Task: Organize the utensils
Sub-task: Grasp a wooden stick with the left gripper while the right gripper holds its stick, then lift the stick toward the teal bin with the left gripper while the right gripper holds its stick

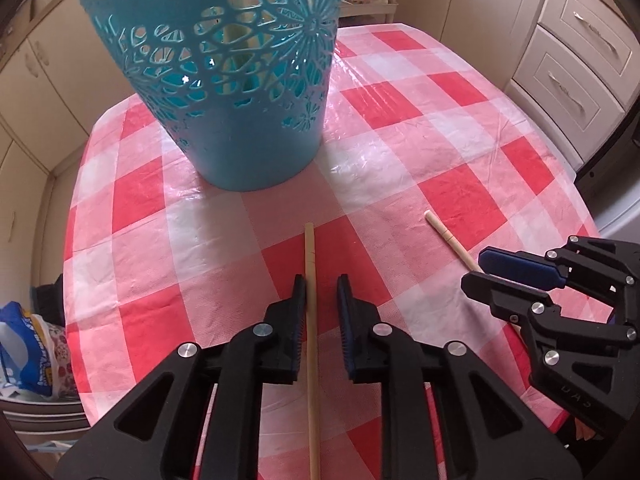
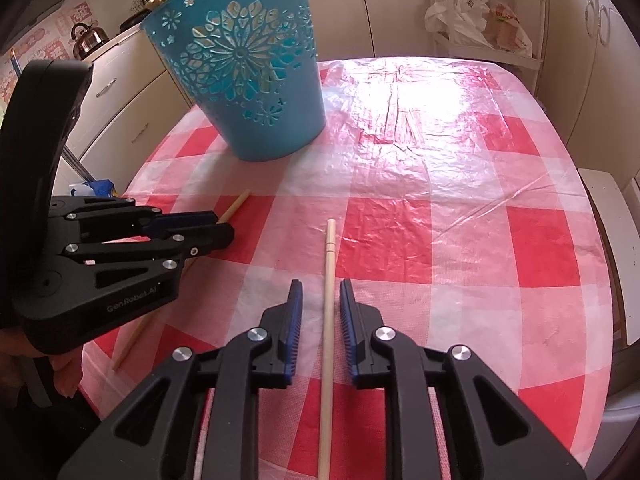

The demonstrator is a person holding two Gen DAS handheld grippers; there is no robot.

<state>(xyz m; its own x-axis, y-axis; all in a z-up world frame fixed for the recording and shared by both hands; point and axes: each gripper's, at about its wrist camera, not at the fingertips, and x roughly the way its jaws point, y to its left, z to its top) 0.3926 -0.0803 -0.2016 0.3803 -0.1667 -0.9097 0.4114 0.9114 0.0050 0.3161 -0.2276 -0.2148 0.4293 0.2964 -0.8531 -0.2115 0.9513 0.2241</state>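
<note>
Each pair of tongs, left tongs [image 1: 320, 304] and right tongs [image 2: 320, 308], stands slightly apart around a chopstick [image 1: 311, 320] [image 2: 328, 300] lying on the worktop [image 1: 420, 160], neither clamped; lifting toward the blue basket [image 1: 224, 72] risks a slip.

A home kitchen: cream cabinets [image 2: 132, 120] and drawers [image 1: 576, 64] ring a checked-cloth table [image 2: 440, 220]; a kettle [image 2: 88, 38] sits at ten o'clock, bagged shelving [image 2: 488, 20] at one.

Only the blue basket [image 2: 248, 76] blocks the otherwise bare tablecloth [image 2: 460, 248].
</note>
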